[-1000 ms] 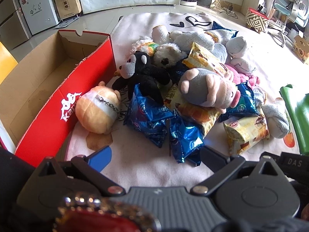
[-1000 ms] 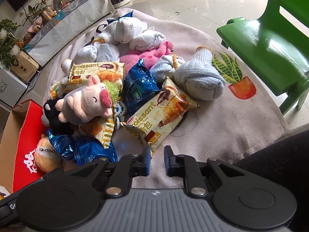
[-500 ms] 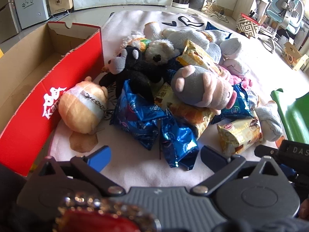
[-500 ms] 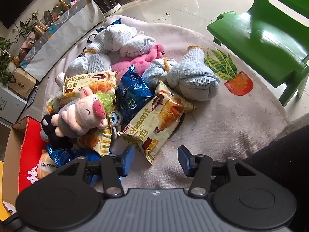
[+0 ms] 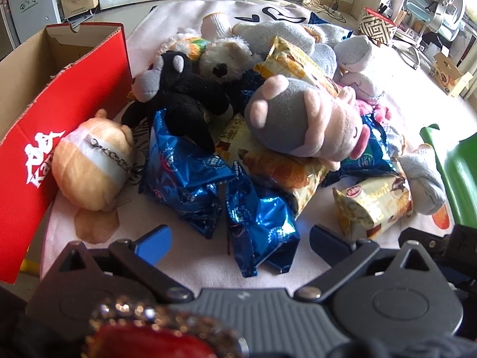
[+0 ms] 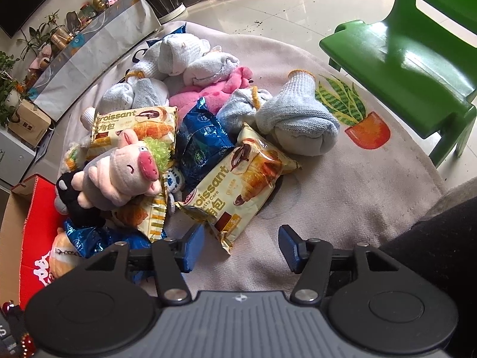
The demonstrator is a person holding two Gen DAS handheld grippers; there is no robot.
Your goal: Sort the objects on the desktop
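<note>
At the left edge of the round mat (image 5: 193,262) stands an open red cardboard box (image 5: 68,113), its side touching an orange round plush (image 5: 92,161) with a chain across it; beside that plush lie two crumpled blue foil packets (image 5: 259,223), with a black plush (image 5: 184,89) above them; toward the mat's middle a grey-and-pink pig plush (image 5: 301,122) rests on a croissant packet (image 5: 280,173); another croissant packet (image 6: 238,185) lies nearer the mat's near edge, with rolled grey socks (image 6: 298,122) just behind it; a green plastic chair (image 6: 411,59) stands off the right edge on the tiled floor. The left gripper (image 5: 238,241) hangs over the mat with jaws spread wide, the nearest blue packet's end lying between its fingers without touching them; the right gripper (image 6: 241,249) is opening, its blue pads (image 6: 192,247) apart and gripping nothing, the corner of the near croissant packet lying between them.
</note>
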